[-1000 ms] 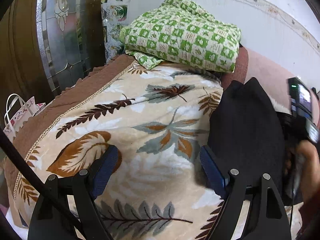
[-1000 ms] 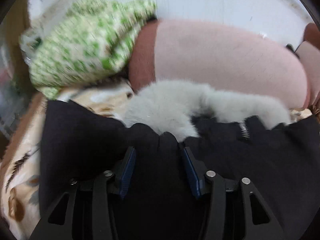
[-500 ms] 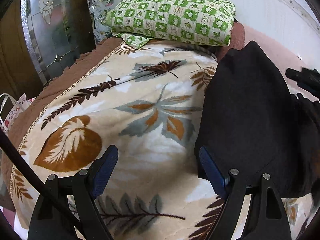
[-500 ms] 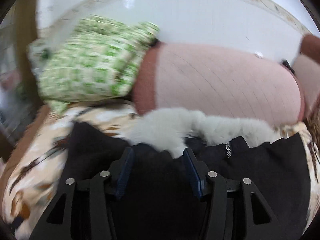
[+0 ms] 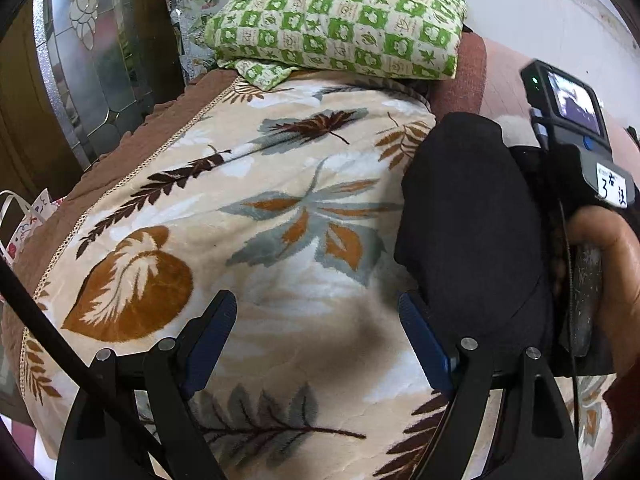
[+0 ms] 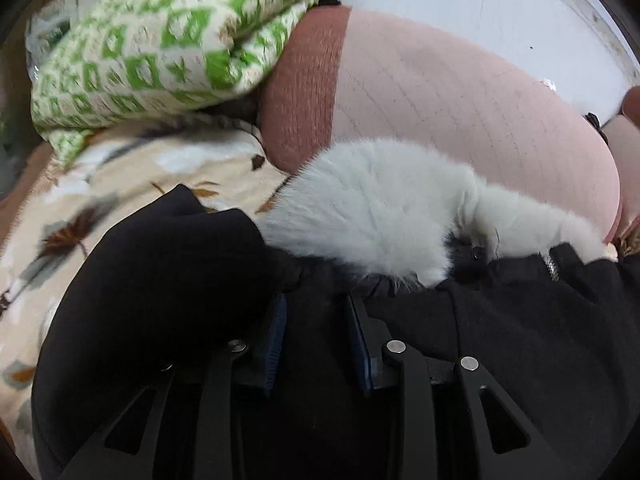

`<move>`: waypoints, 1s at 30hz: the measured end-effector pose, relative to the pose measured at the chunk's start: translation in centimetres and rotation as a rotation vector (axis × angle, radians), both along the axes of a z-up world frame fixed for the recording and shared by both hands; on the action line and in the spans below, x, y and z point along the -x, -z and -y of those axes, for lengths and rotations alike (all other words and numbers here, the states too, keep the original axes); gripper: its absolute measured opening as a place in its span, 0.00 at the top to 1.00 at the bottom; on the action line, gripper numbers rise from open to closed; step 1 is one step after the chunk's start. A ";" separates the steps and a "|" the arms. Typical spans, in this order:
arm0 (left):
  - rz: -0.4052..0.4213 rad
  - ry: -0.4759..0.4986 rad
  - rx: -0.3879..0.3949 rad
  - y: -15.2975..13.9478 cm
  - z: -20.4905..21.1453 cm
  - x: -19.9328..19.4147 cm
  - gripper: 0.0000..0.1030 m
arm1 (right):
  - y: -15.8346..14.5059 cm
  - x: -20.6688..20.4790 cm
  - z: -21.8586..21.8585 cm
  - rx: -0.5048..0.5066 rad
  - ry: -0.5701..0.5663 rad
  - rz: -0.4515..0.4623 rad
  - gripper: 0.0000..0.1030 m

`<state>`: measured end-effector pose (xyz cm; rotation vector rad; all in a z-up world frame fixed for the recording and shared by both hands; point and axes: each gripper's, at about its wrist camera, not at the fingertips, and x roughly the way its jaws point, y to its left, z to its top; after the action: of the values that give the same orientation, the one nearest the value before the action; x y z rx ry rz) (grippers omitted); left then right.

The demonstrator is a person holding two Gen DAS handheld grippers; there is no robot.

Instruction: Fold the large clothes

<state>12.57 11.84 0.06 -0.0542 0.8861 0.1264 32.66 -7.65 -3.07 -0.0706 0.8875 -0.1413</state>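
- Right gripper (image 6: 316, 312) points down at the black coat (image 6: 500, 340), just below its pale grey fur collar (image 6: 384, 208). Its jaws have just been closing, and a bunched fold of the black cloth sits between the blue pads (image 6: 276, 332); whether they already pinch it firmly cannot be told, as a narrow gap shows between pads and cloth.
- Left gripper (image 5: 316, 332) hangs with its jaws wide apart over the leaf-patterned blanket (image 5: 240, 208), nothing between them. Its right finger (image 5: 420, 336) lies just beside the lower edge of the coat's black mound (image 5: 472, 216); contact cannot be made out.
- The coat lies on the blanket's right side, collar toward the wall, a metal zipper (image 6: 552, 268) showing by the collar.
- In the left wrist view, a hand (image 5: 608, 272) grips the other gripper's handle at the right edge, with a small lit screen (image 5: 576, 104) above it.
- A green-and-white checked quilt (image 5: 340, 24) sits folded at the far end of the bed, beside a pink cushion (image 6: 460, 112) against the wall.
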 end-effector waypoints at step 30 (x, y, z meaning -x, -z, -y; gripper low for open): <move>0.028 -0.055 0.014 -1.6 -1.4 0.7 0.20 | -9.6 16.5 17.4 -0.104 0.345 0.262 0.53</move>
<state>11.83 13.21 1.67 -0.0932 0.8579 0.1704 16.14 -25.01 6.48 0.1958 0.6379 -0.4164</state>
